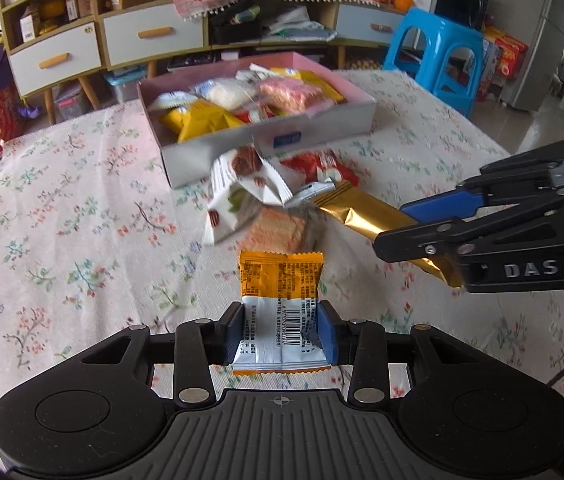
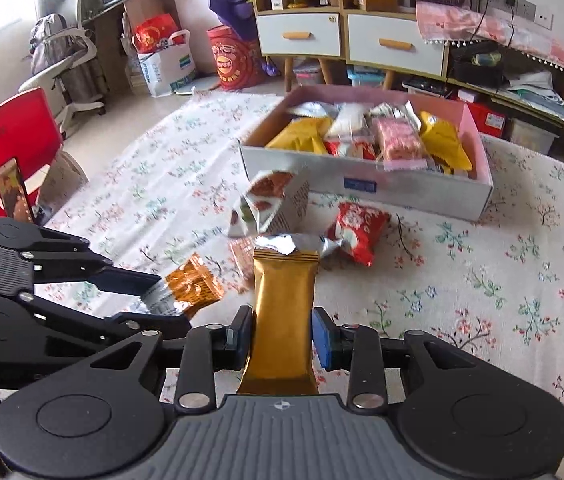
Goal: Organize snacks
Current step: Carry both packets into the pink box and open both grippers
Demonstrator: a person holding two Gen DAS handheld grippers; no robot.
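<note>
L gripper [image 1: 280, 330]: jaws pinching orange-and-white snack packet [image 1: 280, 280] by its white barcode end, blue pads pressed on both sides, orange half sticking out fwd above the floral tablecloth [image 1: 82, 220]. Same packet seen from R wrist cam at left, orange end poking past the black fingers.

R gripper [image 2: 282, 336]: jaws clamped on gold wrapper bar [image 2: 284, 304] about mid-length, pads against both edges, bar running lengthwise between fingers, crimped end pointing fwd. In L wrist view, bar slants in from right, held off the cloth.

Loose pile on cloth, just in front of box:
- 2 white packets w/ pecan print [image 1: 242, 184], crumpled, tilted, blurred
- red packet [image 2: 356, 228], lying beside them, near box's front wall
- silver-foil packet [image 2: 302, 246], just past the bar's tip in R view
- pinkish-orange wafer-type packet [image 1: 278, 228], partly under the white ones

Open cardboard box [image 2: 366, 184], white front wall w/ blue label, pink far wall, sitting on cloth beyond pile. Inside: yellow packets, pink one, white ones, red-white one, heaped loosely.

Background: wooden cabinet w/ white drawers [image 1: 150, 36], blue plastic stool [image 1: 438, 60] at R, red chair [image 2: 14, 148] at L of R view.
</note>
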